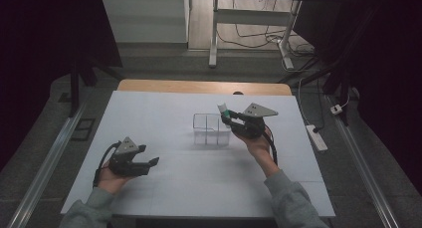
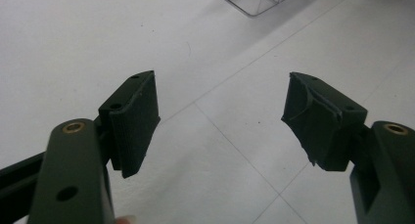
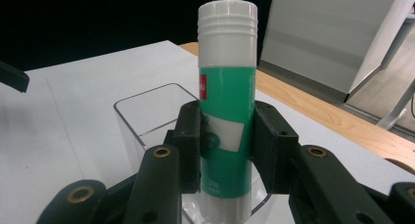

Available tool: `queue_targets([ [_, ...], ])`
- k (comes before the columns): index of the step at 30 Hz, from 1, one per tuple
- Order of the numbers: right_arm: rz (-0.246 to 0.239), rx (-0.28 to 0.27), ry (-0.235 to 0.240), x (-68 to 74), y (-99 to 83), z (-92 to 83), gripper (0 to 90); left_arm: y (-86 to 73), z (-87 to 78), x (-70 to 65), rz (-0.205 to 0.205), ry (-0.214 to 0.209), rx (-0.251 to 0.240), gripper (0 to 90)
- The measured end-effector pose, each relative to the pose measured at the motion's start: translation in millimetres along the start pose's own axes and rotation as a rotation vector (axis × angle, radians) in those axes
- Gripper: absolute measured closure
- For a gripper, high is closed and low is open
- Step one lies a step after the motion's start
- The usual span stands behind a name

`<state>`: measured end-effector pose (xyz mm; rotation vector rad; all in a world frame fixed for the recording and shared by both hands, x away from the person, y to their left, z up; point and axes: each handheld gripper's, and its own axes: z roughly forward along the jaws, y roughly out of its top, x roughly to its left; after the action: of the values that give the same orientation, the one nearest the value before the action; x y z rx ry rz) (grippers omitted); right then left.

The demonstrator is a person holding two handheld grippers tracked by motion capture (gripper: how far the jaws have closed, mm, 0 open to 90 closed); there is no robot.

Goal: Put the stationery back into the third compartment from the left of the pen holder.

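Glue is what I'm carrying: my right gripper [image 3: 226, 150] has its jaws clamped on the lower half of a green-and-white glue stick [image 3: 227, 111], pads pressing the label on either side so the white cap stands free above them. I hold it upright because, as I judge it, the stick is meant to go down into the clear plastic organizer [image 1: 211, 130] standing near the middle of the white table [image 1: 164, 188], and a vertical tube should drop cleanly past those thin walls. In the high view the stick [image 1: 223, 110] hangs just over the organizer's right rear corner, above its rim rather than inside; which compartment it sits over I cannot tell. My left gripper [image 1: 149, 163] rests low near the table's front left, well apart from the box, jaws spread wide with nothing between them [image 2: 222, 131], keeping clear of the working hand.
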<state>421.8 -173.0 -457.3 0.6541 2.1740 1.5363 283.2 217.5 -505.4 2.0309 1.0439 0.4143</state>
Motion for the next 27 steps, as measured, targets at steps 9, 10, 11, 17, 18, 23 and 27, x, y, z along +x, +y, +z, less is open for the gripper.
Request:
queue_targets([
  [9, 0.010, -0.023, 0.018, 0.4, 4.0, 10.9, 65.7, -1.3, 1.0, 0.6, 0.004, -0.001, 0.010, 28.6],
  [10, 0.009, -0.021, 0.019, 0.4, 3.6, 11.7, 65.7, -1.7, 0.9, 1.1, 0.002, -0.001, 0.011, 28.6],
  [11, 0.010, -0.017, 0.016, 0.5, 2.9, 12.4, 65.7, -2.0, 1.0, 1.6, 0.002, -0.001, 0.011, 28.6],
  [17, 0.013, -0.016, 0.017, -0.2, 0.0, 14.3, 65.7, -3.1, 0.1, 3.4, -0.003, 0.000, 0.009, 28.7],
  [18, 0.013, -0.014, 0.014, -0.6, -0.2, 14.1, 65.7, -3.2, 0.0, 3.7, -0.003, 0.001, 0.010, 28.7],
  [23, 0.026, -0.016, 0.018, -2.7, -2.4, 14.4, 65.7, -3.9, -0.6, 4.8, -0.004, 0.003, 0.010, 28.7],
  [27, 0.017, -0.006, -0.001, -1.8, -5.5, 15.9, 61.8, -4.7, -1.6, 6.2, -0.008, 0.007, 0.009, 28.7],
])
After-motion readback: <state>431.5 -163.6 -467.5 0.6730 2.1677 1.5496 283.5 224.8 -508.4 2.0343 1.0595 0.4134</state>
